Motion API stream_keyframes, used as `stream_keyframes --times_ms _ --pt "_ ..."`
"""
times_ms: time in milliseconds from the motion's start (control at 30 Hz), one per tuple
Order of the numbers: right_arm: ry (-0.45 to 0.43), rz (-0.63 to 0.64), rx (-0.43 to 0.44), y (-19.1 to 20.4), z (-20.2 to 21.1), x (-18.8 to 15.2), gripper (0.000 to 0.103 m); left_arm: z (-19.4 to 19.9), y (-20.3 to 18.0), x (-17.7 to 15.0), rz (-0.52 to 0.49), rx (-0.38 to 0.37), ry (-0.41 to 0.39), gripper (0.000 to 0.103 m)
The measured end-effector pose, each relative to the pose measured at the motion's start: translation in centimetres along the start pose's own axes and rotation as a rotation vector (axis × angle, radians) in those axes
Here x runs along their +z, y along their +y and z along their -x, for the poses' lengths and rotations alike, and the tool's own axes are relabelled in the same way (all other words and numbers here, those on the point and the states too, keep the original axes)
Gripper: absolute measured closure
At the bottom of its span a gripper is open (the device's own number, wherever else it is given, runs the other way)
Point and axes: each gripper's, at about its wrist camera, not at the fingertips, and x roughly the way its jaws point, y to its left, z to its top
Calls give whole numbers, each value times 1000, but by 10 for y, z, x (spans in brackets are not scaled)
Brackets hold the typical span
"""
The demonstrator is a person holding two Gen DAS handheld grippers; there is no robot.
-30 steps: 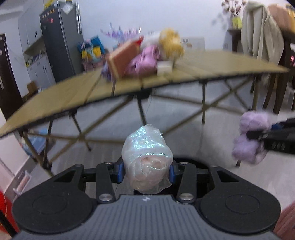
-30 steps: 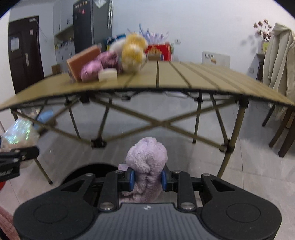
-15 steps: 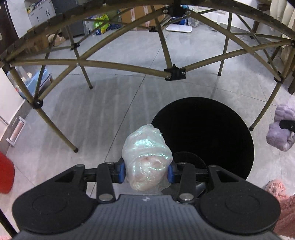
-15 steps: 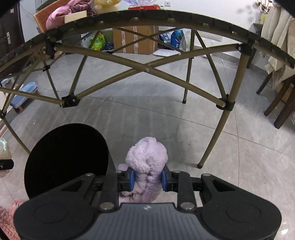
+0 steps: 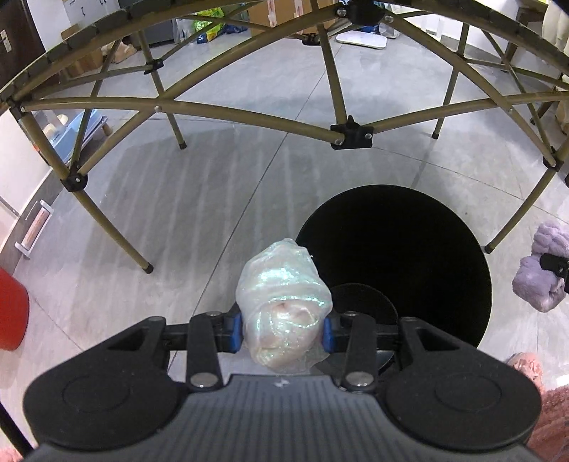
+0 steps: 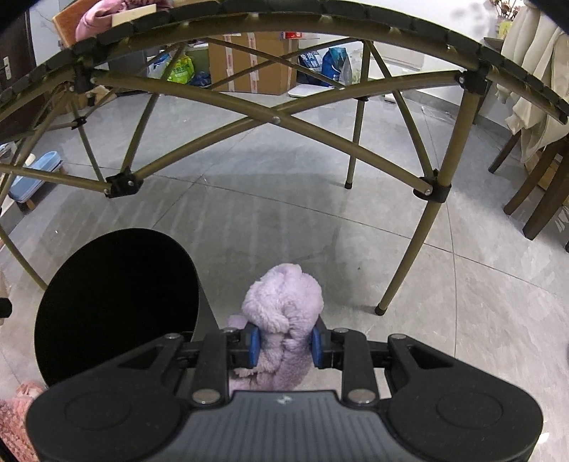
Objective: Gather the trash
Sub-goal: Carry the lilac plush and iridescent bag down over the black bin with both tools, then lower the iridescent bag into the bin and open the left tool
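Lowered since a second ago: both tools then level with the surface top, now down beside the black bin, with only the underside of the folding surface and its tan legs overhead. Pointed steeply down at the grey tile floor.

Black bin: round, standing on the floor, mouth open upward, inside too dark to tell any contents. Seen at lower left in the right wrist view.

Left tool: jaws narrowed a little over the last second, blue pads pressed on either side of a shiny plastic wad, clear and iridescent with something pale pink bundled inside. Wad held above the floor just at the bin's near-left rim, overlapping the edge of the mouth, not inside.

Right tool: squeezed as tight as it goes on a lilac fluffy cloth, fabric bulging above and below the pads. Cloth held just beside the bin's right edge, over bare floor, not in the mouth. Same cloth visible at the right edge of the left wrist view, beyond the bin's rim.

Pink fuzzy slipper or sleeve at the lower right corner; which one, cannot tell.
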Motion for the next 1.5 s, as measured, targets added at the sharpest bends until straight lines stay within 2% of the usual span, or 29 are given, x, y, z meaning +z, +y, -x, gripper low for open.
stream_keyframes --times_ms 633,967,1500 --pt "23 17 -11 7 -6 0 77 14 -55 12 -64 -101 26 64" --pt "27 20 -15 8 -8 0 77 5 -86 21 -62 -109 55 63" --pt "34 19 -24 9 -9 -2 77 -29 -113 25 4 -95 168 63"
